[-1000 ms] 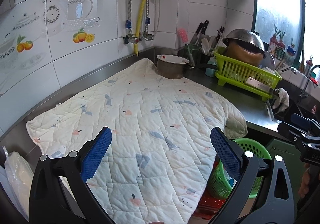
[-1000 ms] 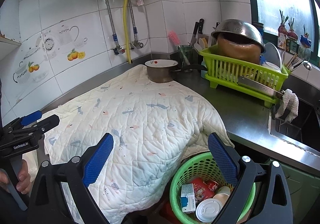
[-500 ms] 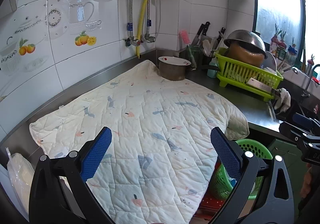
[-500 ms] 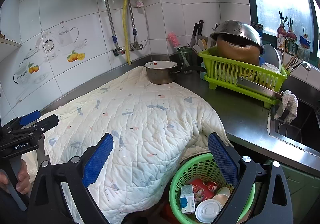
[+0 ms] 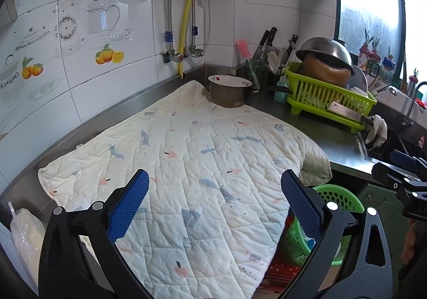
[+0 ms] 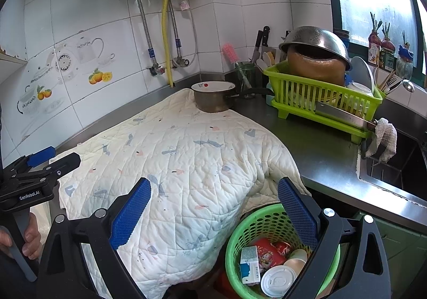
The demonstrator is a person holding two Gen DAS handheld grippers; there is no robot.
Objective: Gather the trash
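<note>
A green mesh basket (image 6: 256, 224) stands below the counter's front edge. It holds a small carton (image 6: 249, 264), a red wrapper (image 6: 267, 252), a red can (image 6: 289, 247) and a white cup lid (image 6: 277, 280). The basket (image 5: 339, 196) shows partly behind the right finger in the left wrist view. My right gripper (image 6: 213, 213) hangs open above the basket and the quilt's edge, empty. My left gripper (image 5: 214, 200) is open over the quilt (image 5: 192, 160), holding nothing. Each gripper also appears in the other's view: the left gripper (image 6: 34, 168) and the right gripper (image 5: 403, 173).
A white quilted cloth (image 6: 170, 165) covers the steel counter (image 6: 328, 154). Behind it stand a pot (image 6: 213, 97), a lime dish rack (image 6: 323, 96) with a colander, and a knife holder. A sink (image 6: 395, 162) lies right. A plastic bag (image 5: 24, 235) sits at far left.
Both views have shifted slightly, as if the grippers drew back and rose a little. Both grippers stay open and empty.
</note>
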